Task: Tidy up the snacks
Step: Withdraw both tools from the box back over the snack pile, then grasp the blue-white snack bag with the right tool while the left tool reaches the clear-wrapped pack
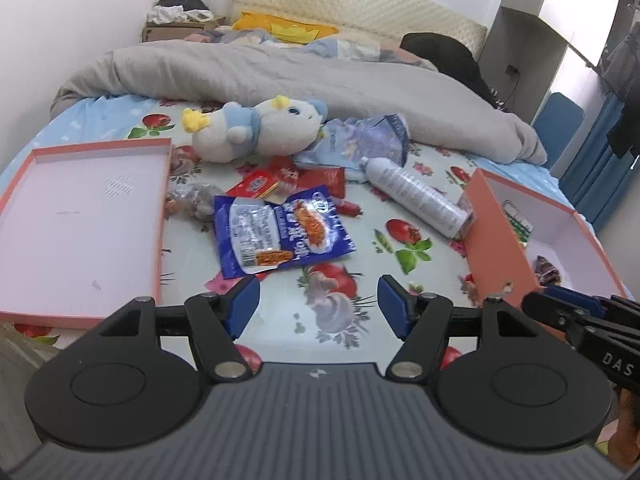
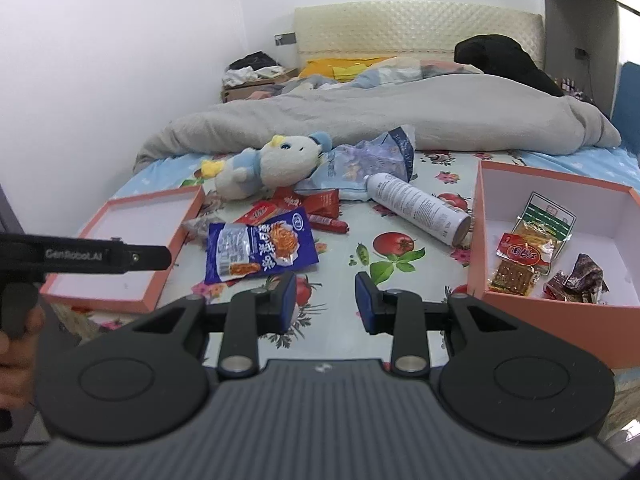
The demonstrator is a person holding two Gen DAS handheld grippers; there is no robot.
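Snacks are only partly sorted: a few packets sit in the box point(image 2: 554, 216) on my right, while the blue bag point(image 1: 280, 236) and red packs point(image 1: 308, 178) lie loose on the bed point(image 1: 360, 264), with both grippers, left point(image 1: 318, 304) and right point(image 2: 326, 300), open and empty.

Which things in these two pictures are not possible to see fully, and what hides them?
- Left wrist view: inside of the orange box; its near wall hides most snacks.
- Both views: red packets, partly under the blue noodle packet and plush toy.
- Both views: small print on the white spray can, too small to read.
- Right wrist view: left gripper, seen side-on, so its jaws cannot be told apart.
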